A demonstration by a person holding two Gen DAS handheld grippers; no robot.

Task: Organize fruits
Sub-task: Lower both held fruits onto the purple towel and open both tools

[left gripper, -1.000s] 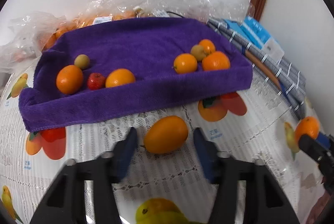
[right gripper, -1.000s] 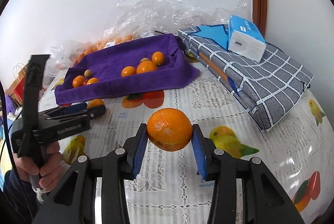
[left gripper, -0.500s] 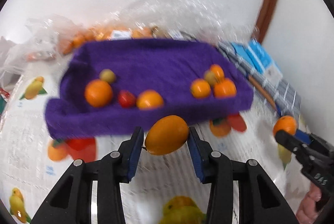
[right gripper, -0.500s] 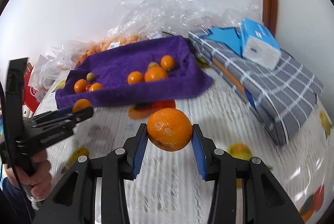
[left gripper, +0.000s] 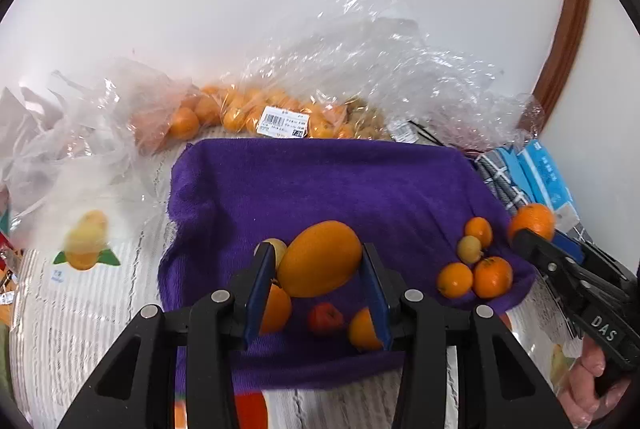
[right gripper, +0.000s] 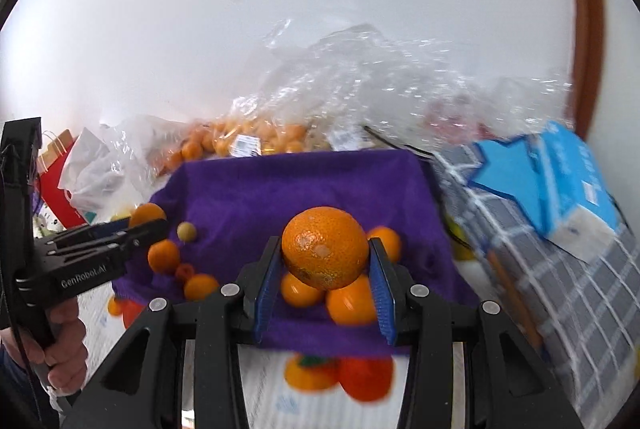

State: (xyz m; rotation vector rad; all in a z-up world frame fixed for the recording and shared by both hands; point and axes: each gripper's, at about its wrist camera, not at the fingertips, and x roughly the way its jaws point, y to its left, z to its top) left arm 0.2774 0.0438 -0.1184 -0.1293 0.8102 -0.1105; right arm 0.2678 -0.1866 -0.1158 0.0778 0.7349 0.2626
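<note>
Partly hidden behind left gripper (left gripper: 318, 279): three fruits low on purple towel (left gripper: 320, 189). Jaws pinching oval orange fruit (left gripper: 320, 260), now over the towel rather than the worktop. Right gripper (right gripper: 325, 283) clamped on round orange (right gripper: 325, 247), above towel's right cluster. Towel's middle open.
</note>
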